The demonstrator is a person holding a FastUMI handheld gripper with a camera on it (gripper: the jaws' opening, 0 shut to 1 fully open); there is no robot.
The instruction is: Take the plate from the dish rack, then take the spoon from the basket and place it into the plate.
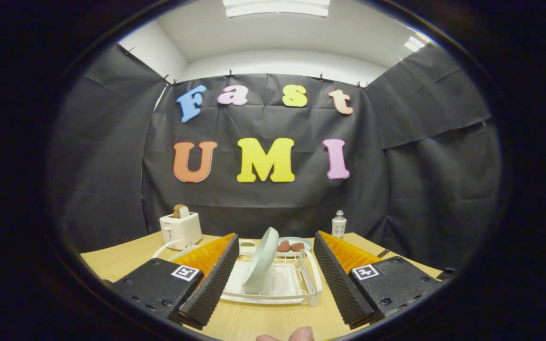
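A pale green plate point(262, 255) stands on edge, tilted, in a white dish rack point(296, 289) on the wooden table point(249, 322). My gripper point(273, 248) is open, with the rack and plate seen between its two fingers and a little ahead of them. The left finger point(209, 284) and right finger point(337, 279) have black ribbed pads and orange sides. Neither finger touches the plate. I cannot make out the spoon or its basket.
A white toaster point(181, 229) with a slice of bread stands at the back left. Behind the rack lies a plate with two reddish pieces point(290, 246), and a small white bottle point(339, 224) stands at the back right. A fingertip point(296, 335) shows at the near table edge.
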